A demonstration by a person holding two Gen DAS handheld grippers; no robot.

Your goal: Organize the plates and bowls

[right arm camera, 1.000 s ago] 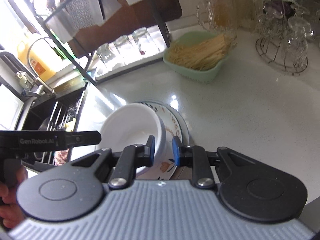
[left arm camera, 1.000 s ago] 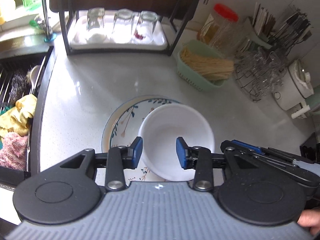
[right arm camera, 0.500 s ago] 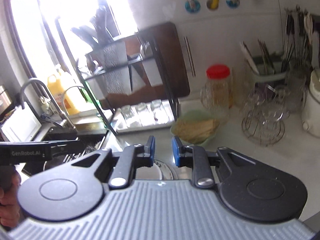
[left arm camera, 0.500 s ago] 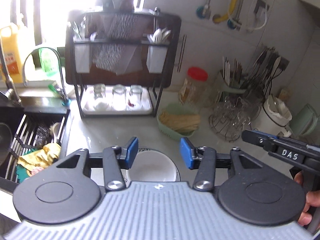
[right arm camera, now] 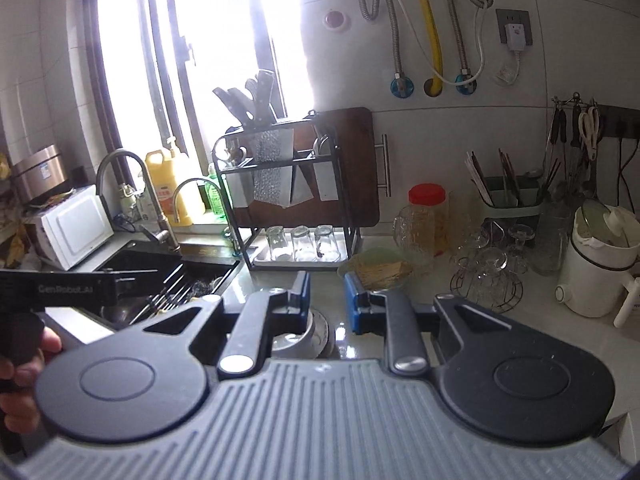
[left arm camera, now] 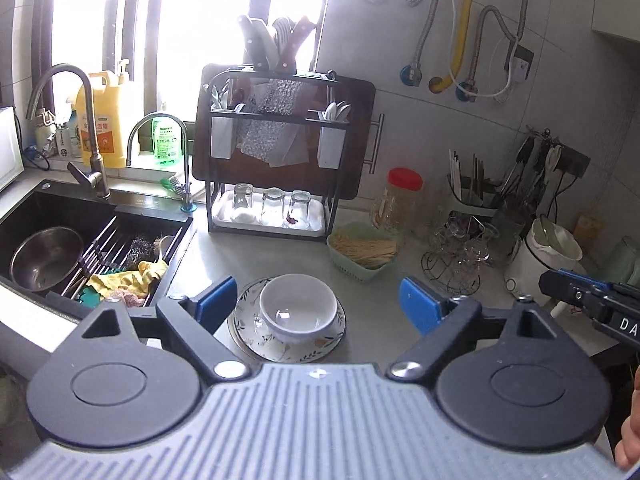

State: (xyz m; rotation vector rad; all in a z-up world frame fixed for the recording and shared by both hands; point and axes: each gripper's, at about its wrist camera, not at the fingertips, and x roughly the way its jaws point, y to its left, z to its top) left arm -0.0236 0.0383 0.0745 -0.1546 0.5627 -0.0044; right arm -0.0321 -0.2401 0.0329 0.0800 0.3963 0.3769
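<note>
Left gripper (left arm camera: 316,300): held above the desk, tilted down toward it; its jaws had just been opening and stood spread wide, with nothing pressed between the blue pads. The bowl showed in the gap but lay well below them.
Right gripper (right arm camera: 327,300): raised over the desk, pointing gently down; jaws left only a narrow gap, nothing gripped in it. Its black nose (left arm camera: 580,302) showed at the right edge of the left view.
Hands: part of a hand (right arm camera: 24,380) wrapped the left gripper's handle at the left edge of the right view; fingertips showed at the lower right corner of the left view.
Bowl (left arm camera: 298,307): white, upright, mouth up, sitting inside the plate; round, so no long axis.
Plate (left arm camera: 320,348): floral-rimmed, flat on the grey desk (left arm camera: 368,332), just right of the sink.
Sink (left arm camera: 48,216): to the left, holding a steel bowl (left arm camera: 46,258), a wire rack and a yellow cloth (left arm camera: 128,278).
Green basket (left arm camera: 362,250): beyond the plate to the right, filled with pale sticks.
Wire stand (left arm camera: 456,258): further right, with glasses.
White pot (left arm camera: 540,260): at the right, near the wire stand.
Black rack (left arm camera: 276,152): behind the plate, three upturned glasses (left arm camera: 272,206) on its white tray, a dark board leaning behind it.
Red-lidded jar (left arm camera: 400,200): against the wall, behind the basket.
Way in: nothing stood between either gripper and the bowl.
</note>
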